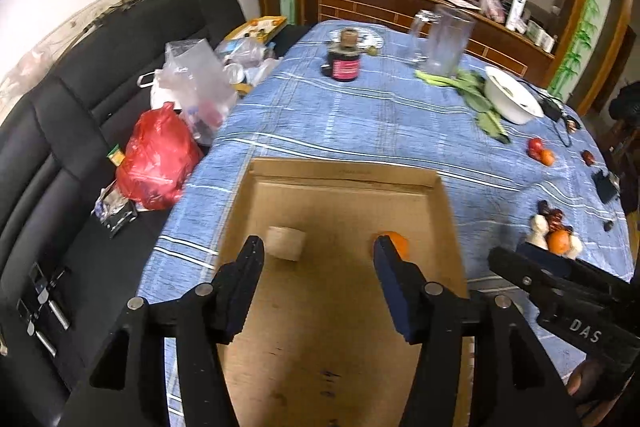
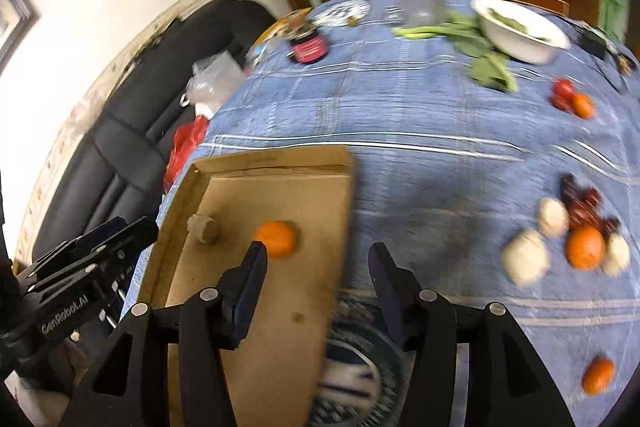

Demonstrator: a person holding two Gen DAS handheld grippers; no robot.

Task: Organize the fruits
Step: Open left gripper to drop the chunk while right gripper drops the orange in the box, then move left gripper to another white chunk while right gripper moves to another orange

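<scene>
A flat cardboard tray [image 1: 344,327] [image 2: 280,307] lies on the blue tablecloth. In it are an orange [image 1: 398,242] [image 2: 278,238] and a pale beige lump [image 1: 285,242] [image 2: 203,227]. My left gripper [image 1: 318,259] is open and empty above the tray. My right gripper [image 2: 316,259] is open and empty over the tray's right edge. To the right lies a pile with an orange [image 2: 586,247] [image 1: 559,241], white round fruits [image 2: 526,262] and dark red fruits [image 2: 584,205]. Further back are a red fruit [image 2: 563,91] and a small orange [image 2: 583,105]. Another orange [image 2: 598,375] lies near right.
A white bowl [image 1: 512,99] [image 2: 520,29], green leaves [image 1: 476,95], a clear jug [image 1: 448,41] and a dark jar [image 1: 345,63] stand at the table's far side. A patterned plate [image 2: 360,367] sits under the right gripper. A black sofa [image 1: 60,187] with bags borders the left.
</scene>
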